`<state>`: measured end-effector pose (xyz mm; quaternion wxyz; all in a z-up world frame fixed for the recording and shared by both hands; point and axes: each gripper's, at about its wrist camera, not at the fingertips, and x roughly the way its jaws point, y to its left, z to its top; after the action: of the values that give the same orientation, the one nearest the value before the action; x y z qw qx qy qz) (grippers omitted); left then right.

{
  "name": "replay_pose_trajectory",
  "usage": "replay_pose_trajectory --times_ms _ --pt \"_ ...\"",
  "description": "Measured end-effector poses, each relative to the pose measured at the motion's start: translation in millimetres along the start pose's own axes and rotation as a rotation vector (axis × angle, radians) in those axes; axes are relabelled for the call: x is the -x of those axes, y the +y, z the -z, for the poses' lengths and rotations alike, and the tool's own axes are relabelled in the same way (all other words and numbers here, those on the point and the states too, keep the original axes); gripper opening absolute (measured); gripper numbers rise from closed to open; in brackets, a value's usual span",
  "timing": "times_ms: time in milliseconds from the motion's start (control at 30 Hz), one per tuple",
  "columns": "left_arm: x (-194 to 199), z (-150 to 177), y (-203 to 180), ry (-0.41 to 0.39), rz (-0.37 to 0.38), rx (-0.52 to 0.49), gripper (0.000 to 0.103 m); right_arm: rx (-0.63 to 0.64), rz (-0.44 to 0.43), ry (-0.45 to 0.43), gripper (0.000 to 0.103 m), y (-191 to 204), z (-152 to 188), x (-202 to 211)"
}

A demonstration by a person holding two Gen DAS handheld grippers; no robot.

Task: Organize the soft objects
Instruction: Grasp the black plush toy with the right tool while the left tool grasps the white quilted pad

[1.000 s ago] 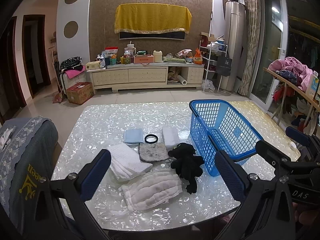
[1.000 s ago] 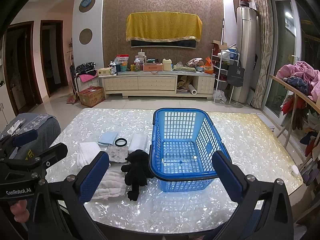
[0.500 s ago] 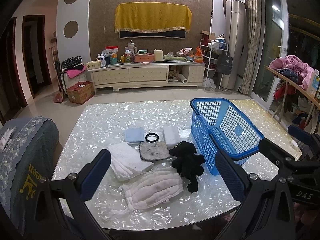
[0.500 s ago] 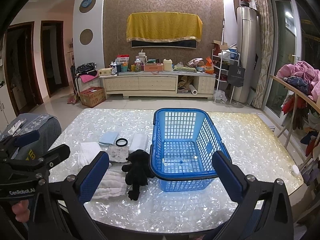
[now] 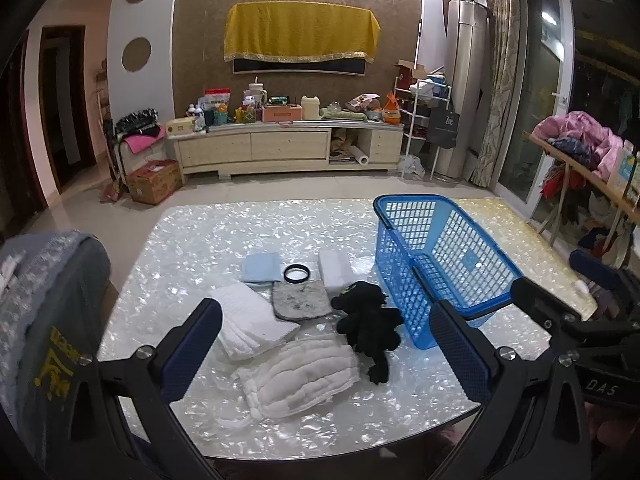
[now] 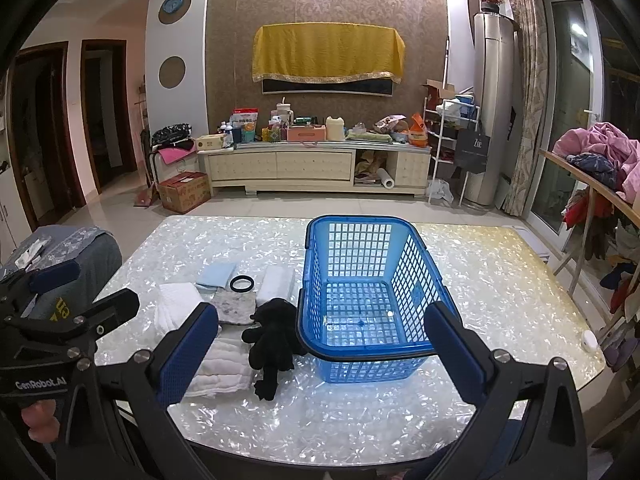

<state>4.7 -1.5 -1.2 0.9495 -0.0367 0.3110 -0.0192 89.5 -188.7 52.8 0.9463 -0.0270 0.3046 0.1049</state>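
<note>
Both the left tongs [image 5: 326, 354] and right tongs [image 6: 320, 354] gape wide, holding nothing; the black plush toy [image 5: 370, 322] touches the blue basket [image 5: 420, 226] at its 9 o'clock side.

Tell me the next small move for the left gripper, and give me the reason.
Probably lower the open left gripper onto the white quilted cloth, the nearest soft item in front of it. Both grippers are open and hold nothing, the blue basket is empty, and every soft item, including the black plush toy, lies on the table left of the basket.
</note>
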Motion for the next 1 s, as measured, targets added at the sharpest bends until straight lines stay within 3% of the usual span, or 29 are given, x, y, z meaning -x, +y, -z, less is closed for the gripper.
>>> replay_pose_trajectory --times_ms 167,467,600,800,1000 --pt "-9 -6 11 0.041 0.055 0.028 0.103 0.003 -0.008 0.019 0.103 1 -2 -5" --pt "-37 -8 35 0.191 0.049 -0.004 0.103 0.066 -0.078 0.113 0.103 22 -16 -38" --pt "-43 -3 53 0.207 0.055 0.003 0.103 0.102 -0.108 0.154 0.103 35 -20 -54" --pt "-60 4 79 0.302 0.11 0.089 0.103 0.144 -0.184 0.24 0.103 56 -16 -81" --pt "-78 19 103 0.351 0.062 0.126 0.103 0.182 -0.227 0.333 0.103 77 -6 -105"
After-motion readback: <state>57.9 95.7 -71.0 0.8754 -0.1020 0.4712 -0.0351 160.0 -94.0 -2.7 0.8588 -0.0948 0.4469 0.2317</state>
